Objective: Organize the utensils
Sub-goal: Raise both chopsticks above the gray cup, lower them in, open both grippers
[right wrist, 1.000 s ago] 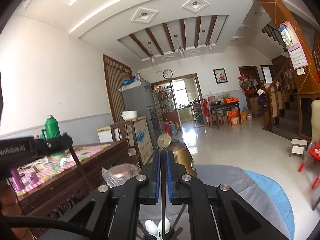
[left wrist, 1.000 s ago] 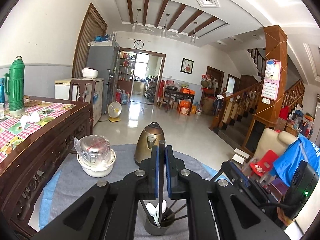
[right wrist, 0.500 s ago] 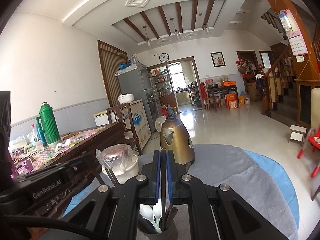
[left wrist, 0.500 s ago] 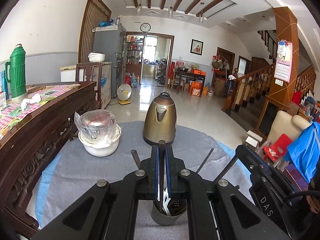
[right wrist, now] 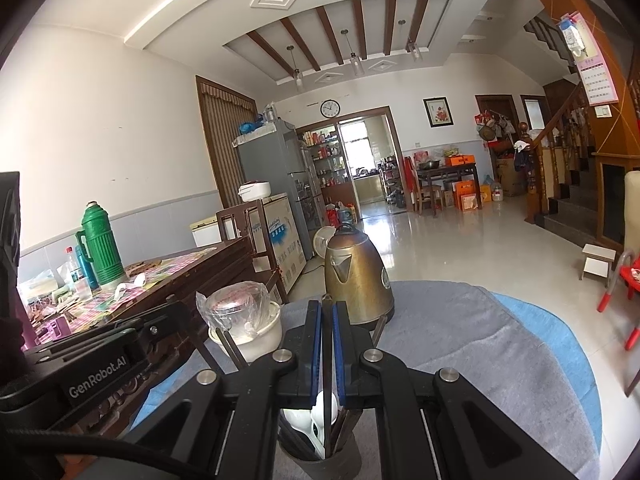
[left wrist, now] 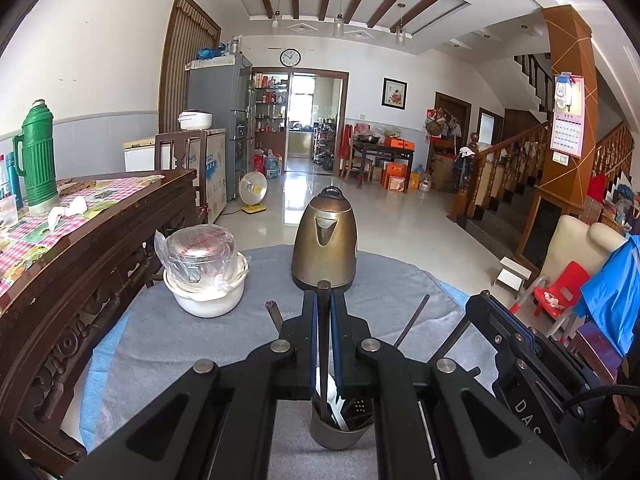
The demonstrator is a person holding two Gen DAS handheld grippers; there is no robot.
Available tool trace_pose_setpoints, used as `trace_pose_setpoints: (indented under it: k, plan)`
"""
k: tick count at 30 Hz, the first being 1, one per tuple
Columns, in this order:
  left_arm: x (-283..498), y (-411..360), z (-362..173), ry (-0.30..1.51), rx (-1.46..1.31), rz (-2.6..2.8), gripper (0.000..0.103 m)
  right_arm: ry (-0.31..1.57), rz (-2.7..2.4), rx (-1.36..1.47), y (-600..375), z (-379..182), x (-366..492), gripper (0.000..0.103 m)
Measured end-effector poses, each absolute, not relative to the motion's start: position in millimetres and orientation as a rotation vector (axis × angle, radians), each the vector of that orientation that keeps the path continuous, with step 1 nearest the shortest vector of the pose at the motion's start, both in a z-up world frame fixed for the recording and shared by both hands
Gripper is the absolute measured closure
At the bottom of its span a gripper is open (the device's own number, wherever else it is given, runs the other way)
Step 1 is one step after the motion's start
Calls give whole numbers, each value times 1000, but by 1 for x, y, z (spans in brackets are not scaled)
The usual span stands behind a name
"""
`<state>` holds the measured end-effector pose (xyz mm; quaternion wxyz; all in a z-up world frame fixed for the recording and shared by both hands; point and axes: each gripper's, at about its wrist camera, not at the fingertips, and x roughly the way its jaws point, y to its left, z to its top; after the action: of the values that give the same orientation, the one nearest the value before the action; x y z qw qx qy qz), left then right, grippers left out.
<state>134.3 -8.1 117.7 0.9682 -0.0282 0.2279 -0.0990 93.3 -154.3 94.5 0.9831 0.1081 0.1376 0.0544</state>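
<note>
Tiled living room with a beamed ceiling forms the background; nearest the cameras stands a round table under a grey cloth (left wrist: 400,288) laid over a blue one. Positions below are given relative to the bronze-coloured metal electric kettle (left wrist: 325,246), which stands upright at the far side of that cloth. Left of the kettle, beyond the cloth's edge, runs a dark carved wooden table (left wrist: 80,248) with a checked cover and a green vacuum flask (left wrist: 38,156). Just left of the kettle on the cloth sits a white bowl (left wrist: 208,300) holding a plastic-wrapped steel pot (left wrist: 200,252). Nearer the cameras than the kettle is a dark grey cylindrical utensil holder (left wrist: 338,436), containing white spoons (right wrist: 320,412) and several dark sticks. The left gripper (left wrist: 324,320) has its jaws narrowed onto one thin dark chopstick (left wrist: 323,344), whose lower end reaches into the holder. The right gripper (right wrist: 326,324) is likewise pinched on a second slim dark stick (right wrist: 327,360) standing down into the same holder.
</note>
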Motion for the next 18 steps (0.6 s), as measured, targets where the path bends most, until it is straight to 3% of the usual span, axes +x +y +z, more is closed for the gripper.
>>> trace_pose_setpoints:
  k: [10,12,14,18]
  plan:
    - [133,-8,116,483,-27,-215,95,348,132,239,-155,87,100,96]
    - [133,-8,114,491,-13,-210,86,382,144,246,-155,85,104,96]
    - [131,-5,114,489,-10,-199,59,418,158,268,-157,82,107,95]
    - [120,-2,115,465,14,-165,43,445,176,335,-169,78,105,91]
